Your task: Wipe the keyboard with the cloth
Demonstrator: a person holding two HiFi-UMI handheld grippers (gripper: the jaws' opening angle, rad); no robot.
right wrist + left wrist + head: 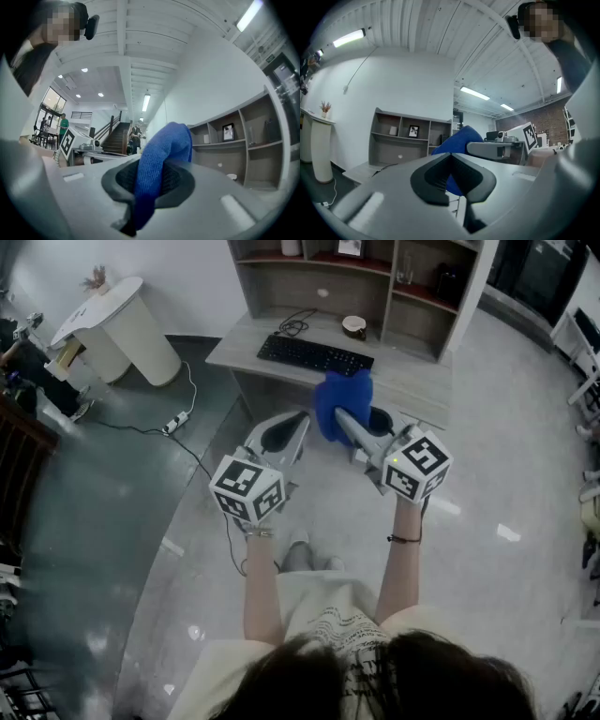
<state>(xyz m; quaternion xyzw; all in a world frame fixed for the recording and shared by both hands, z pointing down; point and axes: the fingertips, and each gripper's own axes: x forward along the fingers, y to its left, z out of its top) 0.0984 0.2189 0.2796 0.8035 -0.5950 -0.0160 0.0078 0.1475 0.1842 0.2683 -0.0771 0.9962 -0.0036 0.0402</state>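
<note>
Desk (412, 381), keyboard (315, 354) | right tool (341, 416) clamps bunched blue cloth (347, 390) | left tool (298, 423) seemingly closed

A blue cloth (343, 399) is held bunched between the closed tongs of the right gripper (349, 426), its loose end standing up past the tips. In the right gripper view the cloth (161, 159) is pinched between the dark pads (176, 183) and hangs down between them. A black keyboard (315, 354) lies flat on the worktop (412, 381), near the cloth but apart from it.
</note>
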